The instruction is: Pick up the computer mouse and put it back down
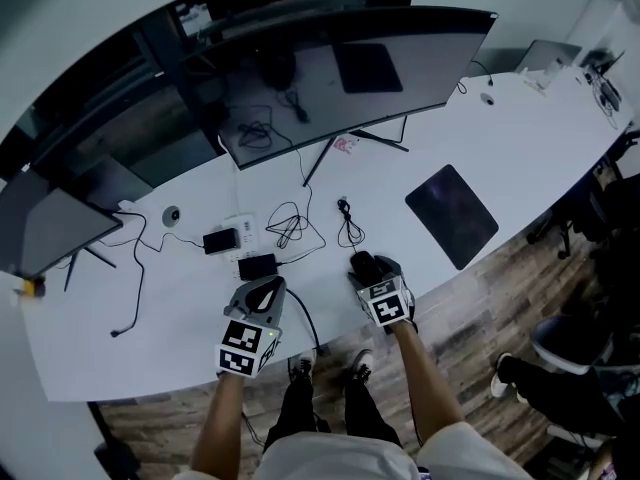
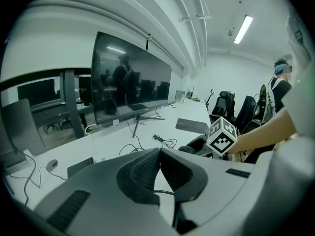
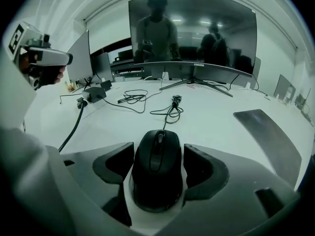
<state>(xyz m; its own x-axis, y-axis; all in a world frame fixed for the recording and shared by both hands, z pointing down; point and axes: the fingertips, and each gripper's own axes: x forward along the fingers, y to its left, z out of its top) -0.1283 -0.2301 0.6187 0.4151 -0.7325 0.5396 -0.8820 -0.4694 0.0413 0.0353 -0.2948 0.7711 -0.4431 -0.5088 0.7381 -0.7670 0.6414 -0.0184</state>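
Note:
A black computer mouse (image 3: 157,173) lies on the white desk (image 1: 520,138) near its front edge, its coiled cable (image 3: 170,109) trailing toward the monitor. My right gripper (image 3: 158,168) straddles it with jaws spread wide; white desk shows between the left pad and the mouse's side, so the pads do not press on it. From the head view the mouse (image 1: 362,264) is just a dark shape at the right gripper's (image 1: 366,270) tips. Left of it, my left gripper (image 1: 266,286) hovers over the desk, its pads meeting at the tips with nothing in them (image 2: 158,154).
A dark mouse pad (image 1: 452,214) lies to the right. A wide curved monitor (image 1: 340,78) on a stand fills the back. A black power brick (image 1: 257,266), a white power strip (image 1: 238,230) and loose cables (image 1: 290,223) sit ahead of the left gripper. Office chairs stand at the right.

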